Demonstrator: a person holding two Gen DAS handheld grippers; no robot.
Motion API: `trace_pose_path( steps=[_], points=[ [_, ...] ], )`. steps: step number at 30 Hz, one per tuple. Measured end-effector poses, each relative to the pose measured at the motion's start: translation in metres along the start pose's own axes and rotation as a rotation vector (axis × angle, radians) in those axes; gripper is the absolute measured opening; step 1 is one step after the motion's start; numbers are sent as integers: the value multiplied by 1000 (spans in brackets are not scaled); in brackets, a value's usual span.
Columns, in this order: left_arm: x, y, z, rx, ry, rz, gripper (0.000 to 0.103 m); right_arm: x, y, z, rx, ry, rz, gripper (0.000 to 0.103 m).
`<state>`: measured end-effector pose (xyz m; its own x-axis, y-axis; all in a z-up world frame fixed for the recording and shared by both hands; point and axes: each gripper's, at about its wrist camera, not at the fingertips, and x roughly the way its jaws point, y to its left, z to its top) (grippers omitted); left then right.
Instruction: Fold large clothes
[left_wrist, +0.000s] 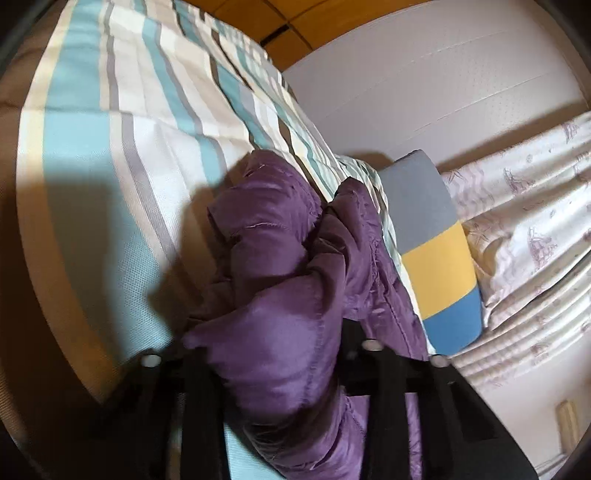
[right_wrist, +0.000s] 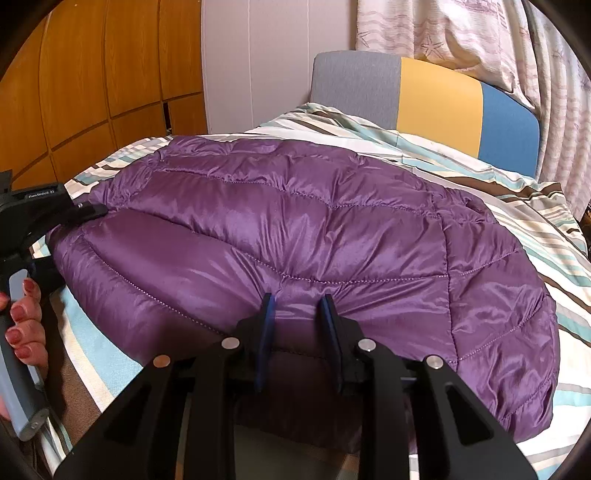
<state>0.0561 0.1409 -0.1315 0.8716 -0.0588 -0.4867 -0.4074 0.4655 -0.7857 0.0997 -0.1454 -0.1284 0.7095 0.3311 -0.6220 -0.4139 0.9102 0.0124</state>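
Note:
A purple quilted puffer jacket (right_wrist: 295, 240) lies spread on a striped bedspread (right_wrist: 517, 221). My right gripper (right_wrist: 297, 306) pinches the jacket's near edge between its blue-padded fingers (right_wrist: 267, 314). My left gripper (right_wrist: 85, 212) shows at the left of the right wrist view, clamped on the jacket's left edge. In the left wrist view the jacket (left_wrist: 280, 280) bunches up between my left gripper's black jaws and hides the fingertips; the left gripper (left_wrist: 280, 332) is shut on it.
A headboard of grey, yellow and blue panels (right_wrist: 439, 96) stands at the far end of the bed. Patterned curtains (right_wrist: 480, 33) hang behind it. Wooden wardrobe doors (right_wrist: 92, 74) are at the left. A hand with red nails (right_wrist: 26, 314) holds the left gripper's handle.

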Motion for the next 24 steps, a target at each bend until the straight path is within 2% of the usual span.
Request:
trace_pose_path(
  steps=[2, 6, 11, 16, 22, 23, 24],
  points=[
    [-5, -5, -2, 22, -11, 4, 23, 0, 0, -1, 1, -1, 0, 25],
    [-20, -34, -5, 170, -67, 11, 21, 1, 0, 0, 1, 0, -7, 25],
    [-37, -67, -14, 332, -124, -19, 21, 1, 2, 0, -6, 4, -31, 25],
    [-50, -109, -36, 561, -181, -47, 21, 1, 3, 0, -5, 8, -43, 25],
    [-55, -156, -72, 823, -174, -124, 21, 2, -2, 1, 31, 10, -12, 25],
    [-56, -162, -77, 853, -172, -137, 21, 0, -5, 2, 52, 2, 0, 31],
    [-55, -166, -81, 872, -171, -143, 21, -3, -9, 2, 72, -11, 2, 43]
  ],
)
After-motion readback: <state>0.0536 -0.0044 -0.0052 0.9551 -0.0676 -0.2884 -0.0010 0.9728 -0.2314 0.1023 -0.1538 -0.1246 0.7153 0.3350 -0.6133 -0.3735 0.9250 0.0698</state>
